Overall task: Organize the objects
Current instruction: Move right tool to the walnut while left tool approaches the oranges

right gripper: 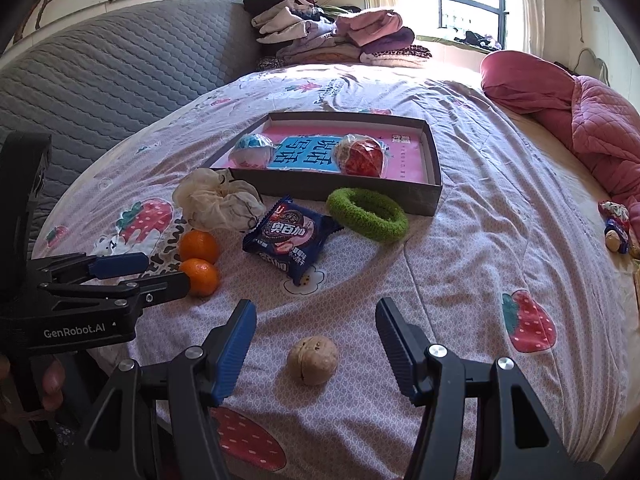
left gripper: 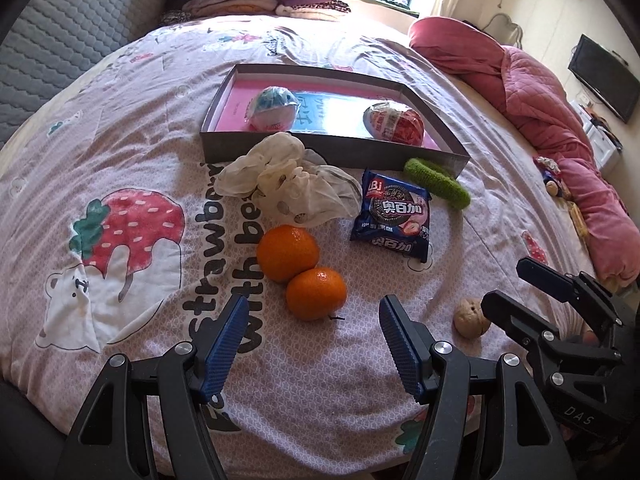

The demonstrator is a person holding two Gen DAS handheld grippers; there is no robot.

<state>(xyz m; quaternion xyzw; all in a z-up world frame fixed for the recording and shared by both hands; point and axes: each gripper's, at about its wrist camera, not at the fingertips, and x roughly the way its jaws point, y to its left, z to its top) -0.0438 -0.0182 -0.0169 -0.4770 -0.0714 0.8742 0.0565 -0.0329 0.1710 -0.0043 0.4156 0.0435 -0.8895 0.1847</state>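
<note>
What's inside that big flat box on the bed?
The box holds a blue-white wrapped ball and a red wrapped ball, both on a pink-and-blue printed sheet. They cover part of its print.

The bedsheet (right gripper: pixel 460 264) lies bare to the right of the walnut (right gripper: pixel 313 360), giving open passage toward the box (right gripper: pixel 434 168) along its right side. Straight ahead, the way to the box is crowded: the blue snack packet (right gripper: pixel 290 236), the green ring (right gripper: pixel 366 214) just beside the box's near wall, and the crumpled white cloth (left gripper: pixel 280 184) touching that wall. Two oranges (left gripper: pixel 300 272), touching each other, block the left approach. Inside the box, bare floor shows between the two wrapped balls (left gripper: pixel 394 124).
</note>
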